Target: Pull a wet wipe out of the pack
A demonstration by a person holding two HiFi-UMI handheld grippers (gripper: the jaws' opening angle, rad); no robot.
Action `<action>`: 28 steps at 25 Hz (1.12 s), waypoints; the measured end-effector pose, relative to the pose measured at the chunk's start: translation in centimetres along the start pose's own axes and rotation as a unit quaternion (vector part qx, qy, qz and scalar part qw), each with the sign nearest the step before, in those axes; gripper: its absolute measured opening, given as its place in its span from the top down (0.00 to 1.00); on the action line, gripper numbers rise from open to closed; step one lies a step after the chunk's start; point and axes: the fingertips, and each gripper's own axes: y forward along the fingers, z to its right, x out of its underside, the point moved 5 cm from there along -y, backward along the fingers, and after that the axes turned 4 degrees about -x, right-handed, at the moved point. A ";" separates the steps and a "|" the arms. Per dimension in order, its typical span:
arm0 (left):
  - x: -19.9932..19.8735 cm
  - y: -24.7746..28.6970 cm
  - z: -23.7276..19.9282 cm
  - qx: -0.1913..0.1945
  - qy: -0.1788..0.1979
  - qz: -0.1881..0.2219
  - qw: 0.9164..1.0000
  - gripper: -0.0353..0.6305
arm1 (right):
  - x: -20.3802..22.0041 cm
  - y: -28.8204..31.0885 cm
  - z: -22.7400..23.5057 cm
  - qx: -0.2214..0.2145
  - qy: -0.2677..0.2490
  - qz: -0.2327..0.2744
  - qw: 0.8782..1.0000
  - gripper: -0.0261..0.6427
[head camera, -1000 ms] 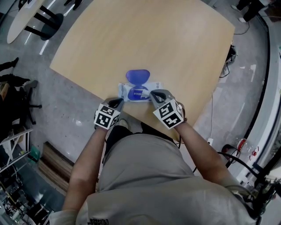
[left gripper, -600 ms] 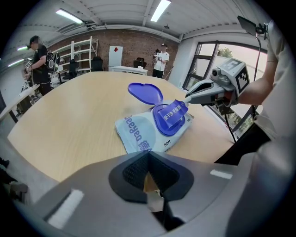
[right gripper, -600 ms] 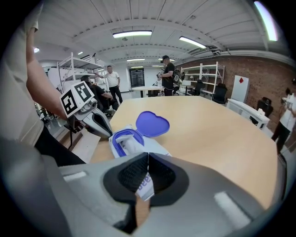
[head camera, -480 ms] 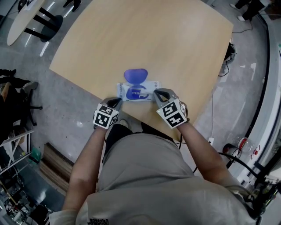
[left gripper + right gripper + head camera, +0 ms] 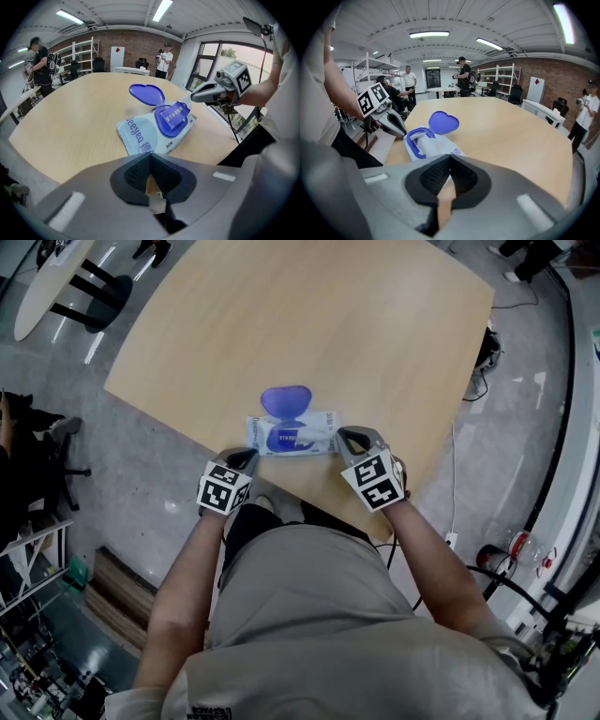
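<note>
Your right gripper (image 5: pixel 344 435) is pressed shut, and there is nothing between the jaws. The right gripper view shows only bare wood through the slot behind the pads. A second ago its tip sat over the right end of the pack (image 5: pixel 314 432). Now it has slid out sideways and sits just off that end, and no wipe has come away with it.

Your left gripper (image 5: pixel 253 455) has its jaws together too, and it is empty. It is parked at the near edge of the table (image 5: pixel 356 324), just beside the pack's near-left corner, and it hasn't budged. I can't tell whether it is touching the wrapper.

The pack lies flat close to that near edge, between your two grippers, and it has stayed put. Its blue heart-shaped lid (image 5: pixel 286 400) is flipped open and lies on the wood on the far side. In the blue-rimmed opening (image 5: pixel 417 139) a fold of white stands up, which looks like the top wipe, ready to be taken.

So the pack is open but the pull is not done. I read that sideways slide as a reset rather than a draw. You will likely need to spread the right jaws, come back over the opening and pinch that white fold. The left gripper is well placed to pin the pack if it lifts.
</note>
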 end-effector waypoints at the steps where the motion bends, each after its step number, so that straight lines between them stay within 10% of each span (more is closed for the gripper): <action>1: 0.0 0.0 0.0 0.000 -0.001 0.000 1.000 0.94 | 0.1 -0.1 0.2 -0.002 0.004 0.005 1.000 0.96; 10: 0.0 0.2 0.1 -0.005 -0.002 -0.005 1.000 0.94 | -0.1 0.3 -0.5 -0.047 0.012 0.035 0.998 0.95; 14: -0.1 0.2 0.1 -0.006 -0.004 -0.008 1.000 0.94 | -0.1 1.9 -1.0 -0.076 0.031 0.027 0.996 0.71; 18: -0.1 0.0 0.2 -0.006 -0.003 -0.010 1.000 0.94 | -0.1 2.9 -1.4 -0.094 0.044 0.016 0.994 0.73; 21: 0.0 -0.2 0.2 -0.007 -0.003 -0.011 1.000 0.94 | -0.2 2.4 -1.4 -0.081 0.033 0.019 0.996 0.93; 28: 0.0 0.2 0.0 -0.005 -0.005 -0.010 1.000 0.94 | -0.3 1.2 -0.7 -0.062 0.031 0.033 0.997 0.95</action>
